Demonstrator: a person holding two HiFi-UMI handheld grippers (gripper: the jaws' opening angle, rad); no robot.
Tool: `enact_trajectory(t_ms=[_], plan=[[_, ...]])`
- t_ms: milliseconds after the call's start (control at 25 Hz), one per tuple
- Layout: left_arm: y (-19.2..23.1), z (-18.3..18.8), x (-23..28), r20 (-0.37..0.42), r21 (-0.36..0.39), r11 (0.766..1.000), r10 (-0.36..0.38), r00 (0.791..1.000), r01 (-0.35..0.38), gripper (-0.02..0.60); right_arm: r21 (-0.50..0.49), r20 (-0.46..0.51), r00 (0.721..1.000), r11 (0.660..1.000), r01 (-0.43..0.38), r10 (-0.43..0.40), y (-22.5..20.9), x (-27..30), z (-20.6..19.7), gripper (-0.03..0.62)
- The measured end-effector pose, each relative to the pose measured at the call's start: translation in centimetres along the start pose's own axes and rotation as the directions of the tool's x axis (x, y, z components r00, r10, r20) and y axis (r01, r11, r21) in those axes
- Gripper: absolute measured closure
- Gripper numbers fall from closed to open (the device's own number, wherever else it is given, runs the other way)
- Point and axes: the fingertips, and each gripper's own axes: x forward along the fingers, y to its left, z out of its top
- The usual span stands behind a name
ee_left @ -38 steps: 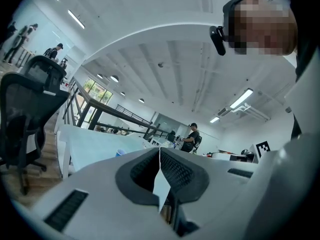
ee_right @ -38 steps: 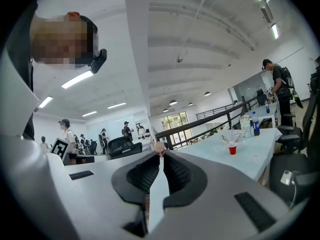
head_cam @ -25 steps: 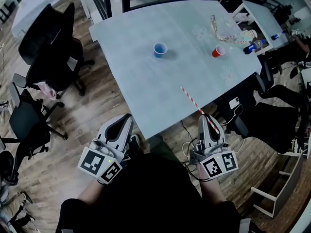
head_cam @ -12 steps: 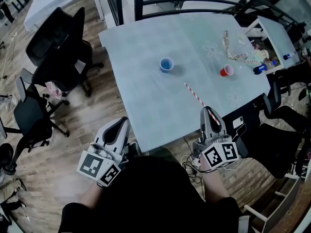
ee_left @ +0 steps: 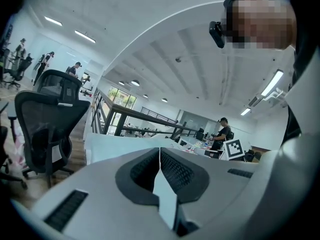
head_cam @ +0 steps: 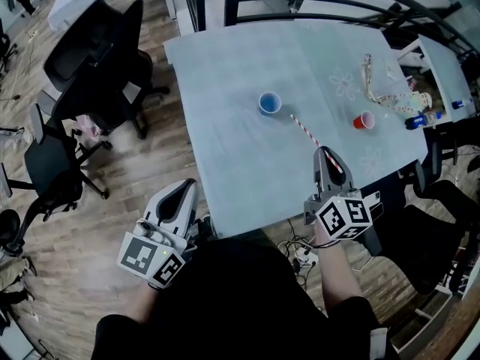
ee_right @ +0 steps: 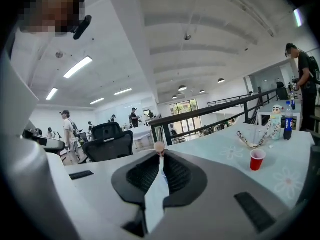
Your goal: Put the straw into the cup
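Note:
A blue cup [head_cam: 269, 102] stands upright near the middle of the pale table [head_cam: 225, 73]. My right gripper [head_cam: 323, 151] is over the table's near right part, shut on a red-and-white striped straw [head_cam: 305, 130]. The straw slants away from the jaws, and its far tip ends just right of the cup, not in it. In the right gripper view only the straw's round end [ee_right: 159, 146] shows above the closed jaws of the right gripper [ee_right: 160, 156]. My left gripper [head_cam: 184, 187] is shut and empty, off the table's near left edge; the left gripper [ee_left: 160, 151] shows its jaws meeting.
A red cup [head_cam: 364, 120] stands at the table's right, also seen as the red cup [ee_right: 257, 159]. Beyond it lie a cord [head_cam: 373, 81] and a bottle [head_cam: 417, 121]. Black office chairs [head_cam: 97, 55] stand on the wooden floor to the left.
My right gripper has carried the straw forward over the table, so its tip has come close to the blue cup. My left gripper has shifted slightly forward.

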Motion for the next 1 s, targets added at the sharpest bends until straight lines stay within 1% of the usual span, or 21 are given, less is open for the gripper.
enact_trajectory(t_ms=[240, 480, 600, 840, 1000], plan=[[1.1, 0.3, 1.1, 0.005, -0.008, 1.000, 0.022, 1.000, -0.022, 0.563, -0.032, -0.059, 0.998, 0.999, -0.012, 0.010, -0.8, 3.4, -1.2, 0.545], [1.7, 0.4, 1.9, 0.000, -0.017, 1.000, 0.026, 1.000, -0.026, 0.563, -0.049, -0.093, 0.996, 0.999, -0.011, 0.007, -1.6, 6.3, -2.2, 0.545], [1.9, 0.3, 2.2, 0.001, -0.020, 0.999, 0.028, 1.000, -0.028, 0.563, -0.046, -0.116, 0.993, 0.999, -0.013, 0.008, -1.9, 7.7, -2.9, 0.545], [2.3, 0.4, 2.3, 0.000, -0.026, 0.999, 0.043, 0.999, -0.043, 0.563, -0.006, -0.156, 0.988, 1.000, -0.010, 0.009, -2.8, 10.1, -3.8, 0.545], [2.9, 0.1, 2.0, -0.001, -0.033, 0.998, 0.056, 0.998, -0.056, 0.563, -0.027, -0.183, 0.983, 1.000, -0.011, 0.006, -2.8, 11.6, -4.7, 0.545]])
